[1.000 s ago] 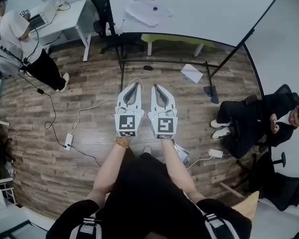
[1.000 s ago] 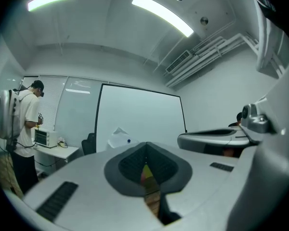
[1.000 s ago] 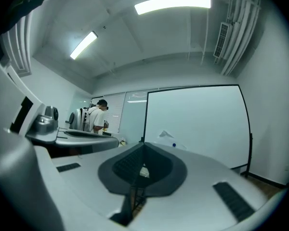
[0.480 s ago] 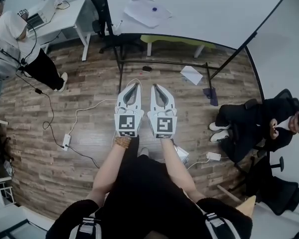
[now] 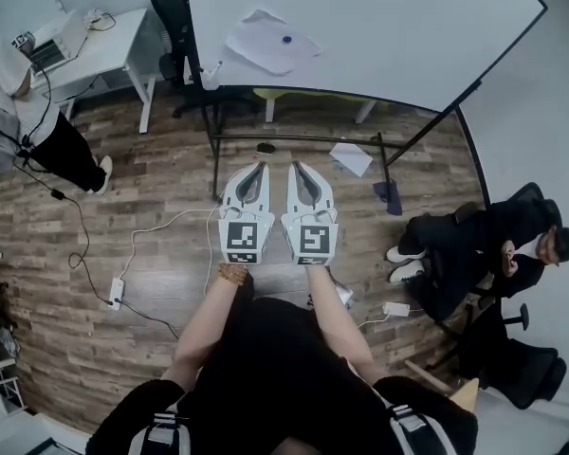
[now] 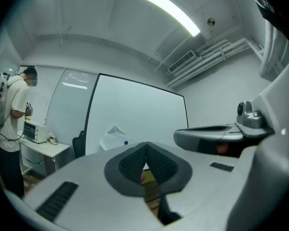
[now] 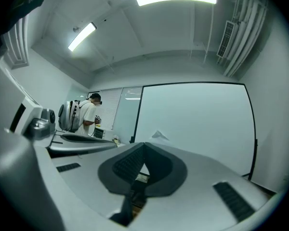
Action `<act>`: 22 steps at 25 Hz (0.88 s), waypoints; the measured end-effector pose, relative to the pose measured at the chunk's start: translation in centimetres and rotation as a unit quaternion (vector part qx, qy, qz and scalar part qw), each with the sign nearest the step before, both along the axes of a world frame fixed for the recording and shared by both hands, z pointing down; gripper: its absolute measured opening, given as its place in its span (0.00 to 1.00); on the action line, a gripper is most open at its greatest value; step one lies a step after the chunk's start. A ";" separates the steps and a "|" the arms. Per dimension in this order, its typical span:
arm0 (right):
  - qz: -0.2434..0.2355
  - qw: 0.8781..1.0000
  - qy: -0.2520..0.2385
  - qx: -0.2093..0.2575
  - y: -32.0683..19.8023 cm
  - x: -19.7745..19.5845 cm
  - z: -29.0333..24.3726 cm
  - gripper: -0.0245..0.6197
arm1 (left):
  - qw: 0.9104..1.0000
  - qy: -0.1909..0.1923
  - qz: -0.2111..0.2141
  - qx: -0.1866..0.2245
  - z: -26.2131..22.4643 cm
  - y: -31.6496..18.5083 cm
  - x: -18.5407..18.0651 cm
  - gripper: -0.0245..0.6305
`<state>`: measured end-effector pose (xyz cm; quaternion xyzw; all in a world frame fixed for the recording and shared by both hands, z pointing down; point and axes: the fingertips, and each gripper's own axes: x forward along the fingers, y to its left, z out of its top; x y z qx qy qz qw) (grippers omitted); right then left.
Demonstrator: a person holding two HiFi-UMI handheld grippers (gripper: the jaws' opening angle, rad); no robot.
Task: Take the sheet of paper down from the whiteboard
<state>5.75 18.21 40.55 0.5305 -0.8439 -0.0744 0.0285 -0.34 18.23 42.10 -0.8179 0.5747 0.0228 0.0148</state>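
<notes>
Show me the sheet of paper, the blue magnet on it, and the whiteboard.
sheet of paper [image 5: 266, 47], head view, middle of the crumpled sheet.
blue magnet [image 5: 286, 39], head view, its centre.
whiteboard [image 5: 408, 36], head view, bare white surface right of the paper.

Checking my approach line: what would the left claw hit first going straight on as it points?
Probably the whiteboard, just right of the sheet of paper; nothing shows between it and the left claw.
</notes>
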 end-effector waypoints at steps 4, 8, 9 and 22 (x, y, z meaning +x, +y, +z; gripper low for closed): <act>0.010 1.000 0.007 -0.007 -3.3 -0.9 0.3 0.04 | 1.000 0.004 0.016 -0.003 0.2 -3.1 -0.7 0.05; 0.019 1.000 0.007 -0.012 -6.6 -1.2 -0.1 0.04 | 1.000 0.010 0.026 -0.011 0.7 -5.5 -1.9 0.05; 0.022 1.000 0.012 -0.011 -7.4 -1.3 -0.2 0.04 | 0.999 0.011 0.028 -0.013 0.9 -6.1 -2.1 0.05; 0.046 0.995 0.088 0.009 -15.5 -3.3 -0.2 0.04 | 0.999 -0.002 0.035 -0.023 3.0 -13.2 -6.9 0.05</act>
